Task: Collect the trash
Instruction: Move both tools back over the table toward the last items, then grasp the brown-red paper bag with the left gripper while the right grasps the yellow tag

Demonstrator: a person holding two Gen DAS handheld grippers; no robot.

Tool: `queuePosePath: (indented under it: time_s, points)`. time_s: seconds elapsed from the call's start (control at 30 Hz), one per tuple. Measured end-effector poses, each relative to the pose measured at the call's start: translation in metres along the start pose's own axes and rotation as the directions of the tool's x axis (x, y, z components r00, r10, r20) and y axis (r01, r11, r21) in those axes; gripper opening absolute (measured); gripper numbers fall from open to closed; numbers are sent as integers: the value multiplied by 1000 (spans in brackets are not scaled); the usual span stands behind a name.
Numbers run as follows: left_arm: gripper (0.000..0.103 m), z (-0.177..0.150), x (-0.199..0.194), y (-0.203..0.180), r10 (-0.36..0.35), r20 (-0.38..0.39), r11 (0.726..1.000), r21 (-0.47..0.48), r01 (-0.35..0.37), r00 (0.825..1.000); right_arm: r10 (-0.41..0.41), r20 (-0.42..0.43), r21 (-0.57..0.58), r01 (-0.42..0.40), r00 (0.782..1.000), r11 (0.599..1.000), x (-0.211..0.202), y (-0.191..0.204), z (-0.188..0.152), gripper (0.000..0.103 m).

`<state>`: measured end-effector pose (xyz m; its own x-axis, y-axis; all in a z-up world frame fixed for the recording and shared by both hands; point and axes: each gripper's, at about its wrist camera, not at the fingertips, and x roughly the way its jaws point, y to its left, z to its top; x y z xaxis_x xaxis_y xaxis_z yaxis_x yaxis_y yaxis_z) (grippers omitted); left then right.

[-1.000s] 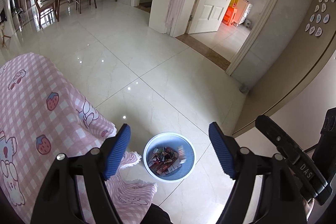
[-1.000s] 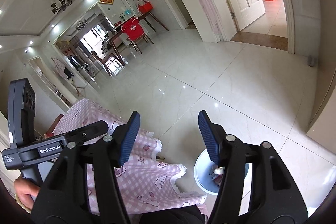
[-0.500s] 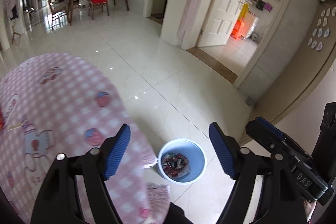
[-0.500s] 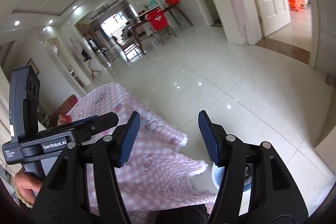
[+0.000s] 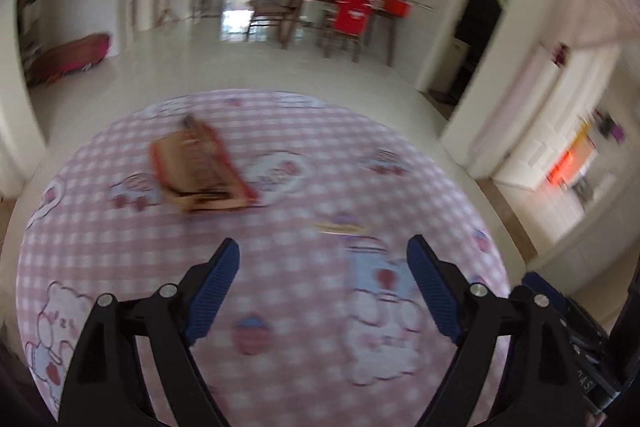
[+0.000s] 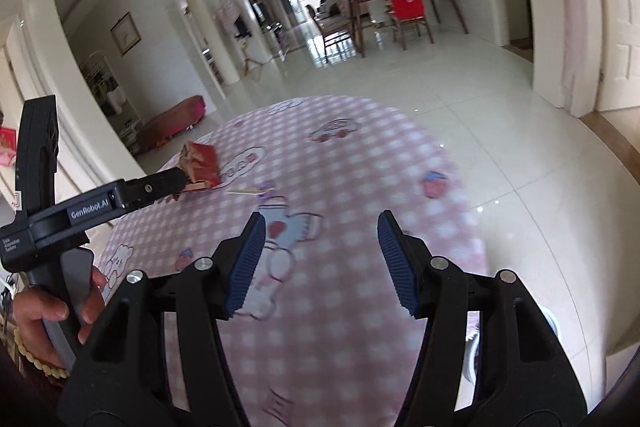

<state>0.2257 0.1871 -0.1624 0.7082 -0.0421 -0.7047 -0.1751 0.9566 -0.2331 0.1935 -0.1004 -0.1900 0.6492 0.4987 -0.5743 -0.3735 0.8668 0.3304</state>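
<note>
One red-brown carton [image 5: 200, 167] on pink tablecloth [image 5: 304, 219], beyond left gripper [image 5: 324, 259], opening, empty; right gripper [image 6: 320, 227] apart, empty.

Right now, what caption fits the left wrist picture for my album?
Left gripper, jaws opening and empty, hovers over the pink checked tablecloth facing a torn red box.

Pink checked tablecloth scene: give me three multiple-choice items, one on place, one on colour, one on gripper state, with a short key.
1. Where is the red-and-tan carton?
A. on the tablecloth
B. on the floor
C. in the right gripper

2. What colour are the fingers?
A. red
B. blue
C. white

3. What is between the fingers of the left gripper?
A. the carton
B. a bottle
C. nothing

Key: A, it lies on the cloth in both views; B, ribbed blue pads; C, its jaws are opening over bare cloth.
</note>
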Motion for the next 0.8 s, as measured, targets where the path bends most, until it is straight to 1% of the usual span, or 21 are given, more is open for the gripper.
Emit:
queuePosePath:
  time_s: [0.07,0.13,0.17,0.23,0.3,0.33,0.43,0.5,0.57,0.6,0.63,0.67,0.7,0.73,0.77,0.8]
  points:
    - [86,6,6,28,32,-5,996,-82,-33,999,9,-33,-31,-10,999,999,22,16,4,58]
    - [86,12,16,53,43,-13,987,-156,-44,999,9,-63,-58,-13,998,998,39,27,4,59]
    - [86,11,19,62,47,-20,983,-175,-50,999,10,-99,-79,-18,995,997,54,35,6,59]
    - [86,14,32,76,50,-37,977,-205,-56,998,6,-126,-115,-21,992,993,70,47,7,60]
    - [86,17,44,81,55,-58,975,-213,-66,997,-15,-161,-169,-12,987,985,88,60,7,60]
    - [86,20,52,83,48,-63,975,-214,-61,997,-21,-167,-191,-11,986,982,97,66,8,60]
    - [86,27,68,82,68,-78,975,-206,-83,995,-65,-207,-262,9,976,965,125,77,13,60]
    - [86,29,75,81,66,-83,978,-192,-81,994,-87,-234,-310,11,968,951,140,83,15,60]
    - [86,33,86,79,88,-101,981,-163,-104,991,-105,-243,-346,15,964,938,152,86,17,60]
    - [85,34,91,79,100,-112,982,-150,-117,989,-106,-256,-350,10,961,937,159,85,18,54]
    - [80,36,94,79,109,-112,982,-141,-124,988,-101,-259,-344,6,961,939,163,84,18,46]
    - [70,37,95,79,112,-108,982,-138,-126,988,-103,-257,-343,9,961,939,166,82,20,37]
    - [65,37,95,80,102,-104,983,-143,-117,989,-106,-253,-347,12,961,938,167,80,21,29]
    - [56,36,94,82,85,-100,983,-156,-100,991,-98,-255,-338,6,962,941,167,78,22,26]
    - [51,35,94,83,77,-98,983,-161,-92,992,-89,-257,-328,0,962,945,167,75,23,21]
    - [49,34,94,83,75,-95,983,-160,-89,993,-80,-256,-320,-6,963,948,167,72,24,10]
